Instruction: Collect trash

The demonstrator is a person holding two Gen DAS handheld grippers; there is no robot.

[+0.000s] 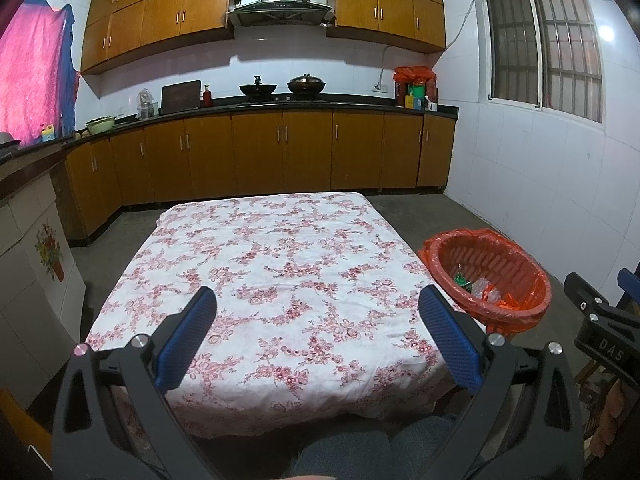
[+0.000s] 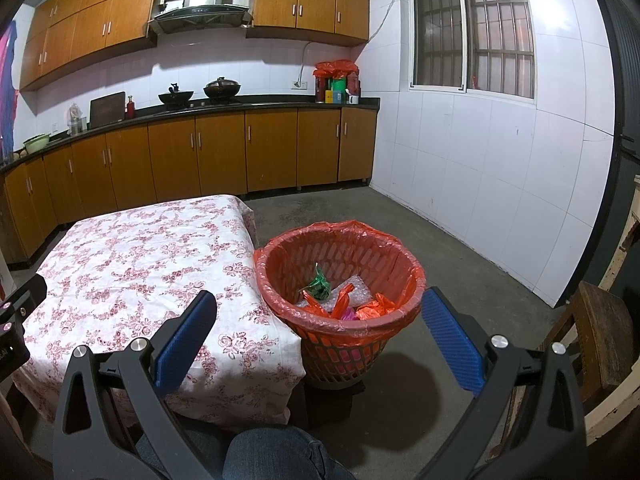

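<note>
L gripper (image 1: 316, 304) open wide, nothing between the blue pads, held over near edge of counter (image 1: 280, 248) w/ floral cloth. R gripper (image 2: 318, 308) also spread wide & empty, aimed at red basket (image 2: 340, 332), which stands on floor just beside counter's right edge. Basket has an orange liner bag. Trash (image 2: 340, 300) lies inside at the bottom: green wrapper, clear bubble-type plastic, orange scraps (one pink bit too). Person's knee (image 2: 272, 456) low in R view.

Light: indoor, cool, moderately bright
Glare: bright spot on wall (image 1: 606, 34) at 2 o'clock
Edges: strong fisheye bending, dark corners
Focus: sharp
</note>
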